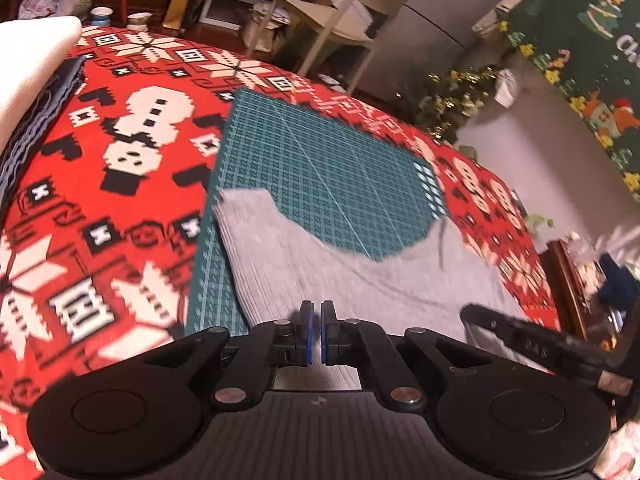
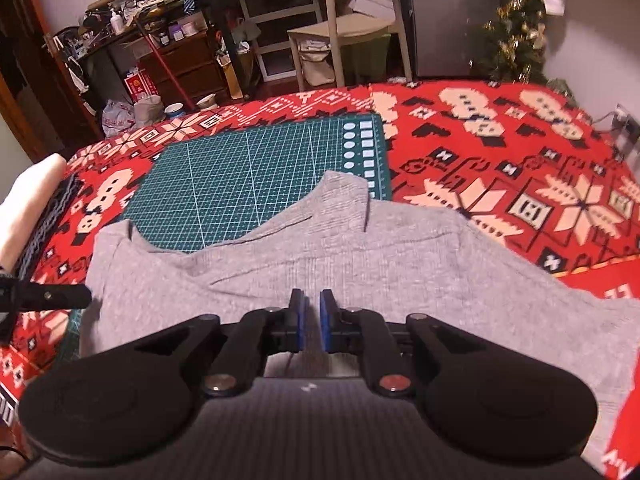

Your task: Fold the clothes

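A grey knitted garment (image 2: 320, 256) lies flat, partly on a dark green gridded cutting mat (image 2: 248, 176) and partly on the red cloth with white snowman and snowflake patterns (image 2: 500, 184) that covers the table. The mat probably serves as a firm, squared reference surface for folding. The garment's curved upper edge leaves the far half of the mat bare, and one side spreads off the mat onto the red cloth.

The left gripper (image 1: 318, 320) hangs over the garment's near left part with its blue pads almost together; no cloth shows between them, so it is clenched on nothing. The right gripper (image 2: 311, 314) hangs over the garment's near middle, jaws narrowly parted, nothing gripped.

A folded cream and dark blue stack (image 2: 28, 204) rests at the table's left edge, apparently set clear of the working area.

Judgement: the fold is not yet complete; both grippers appear free to take a new hold.
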